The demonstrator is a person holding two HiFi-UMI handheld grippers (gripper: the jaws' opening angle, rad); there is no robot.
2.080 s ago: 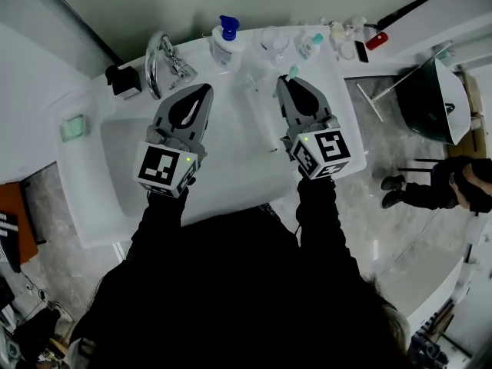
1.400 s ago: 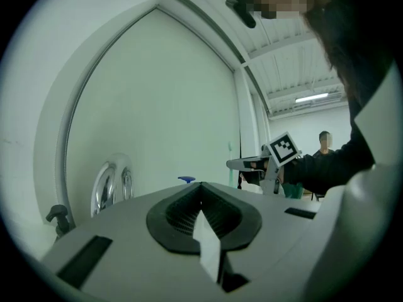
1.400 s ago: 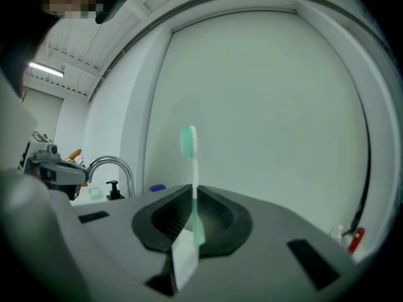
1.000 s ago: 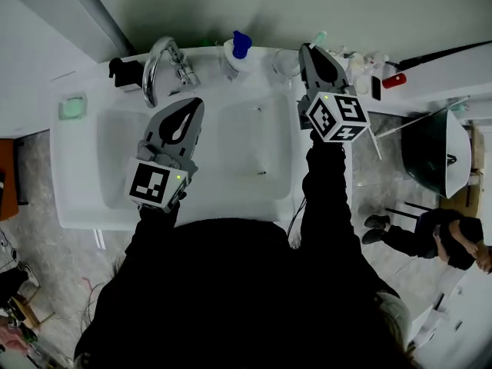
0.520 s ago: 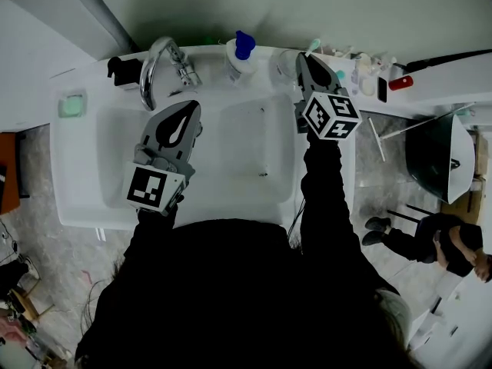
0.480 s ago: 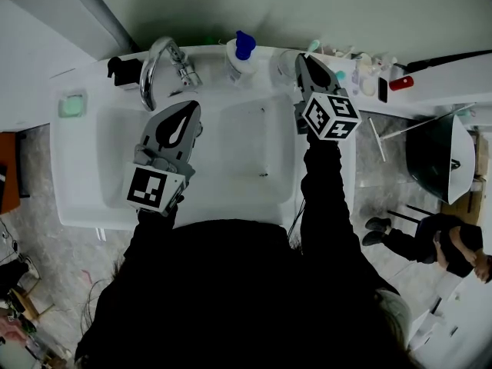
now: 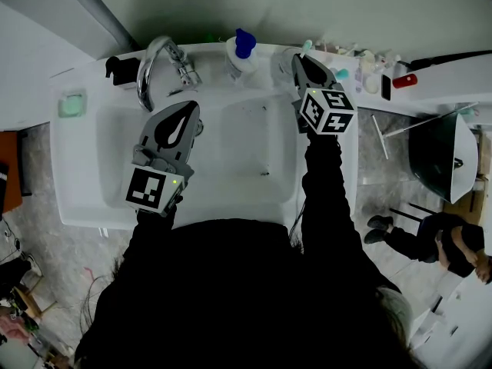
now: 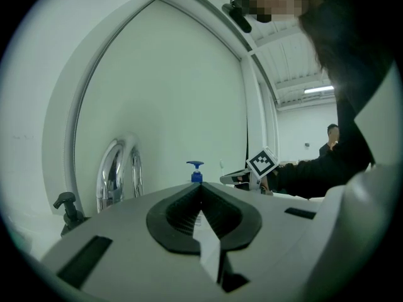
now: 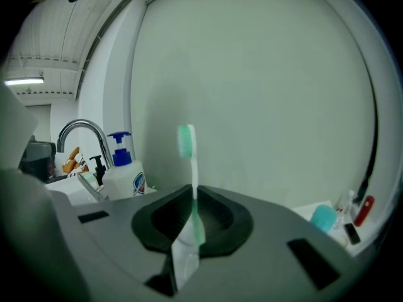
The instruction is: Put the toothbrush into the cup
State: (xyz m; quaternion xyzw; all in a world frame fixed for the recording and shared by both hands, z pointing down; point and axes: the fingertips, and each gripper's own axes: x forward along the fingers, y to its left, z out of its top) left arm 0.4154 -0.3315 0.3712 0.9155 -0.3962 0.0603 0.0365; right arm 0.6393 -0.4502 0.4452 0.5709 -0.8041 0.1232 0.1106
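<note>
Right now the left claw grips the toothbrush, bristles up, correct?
Not quite. It is the right claw that grips the toothbrush, bristles up, as the right gripper view shows. The left claw is shut on nothing.

A white washbasin (image 7: 84, 198) carries everything here. Along its back ledge stand a curved chrome tap (image 7: 150, 68), a pump soap bottle (image 7: 238, 54) with a blue top and, just to its right, a clear cup (image 7: 284, 55), with a small black object (image 7: 115, 68) left of the tap. A pale green block (image 7: 73, 104) lies on the left rim, and small toiletries (image 7: 361, 60) crowd the far right corner.
</note>
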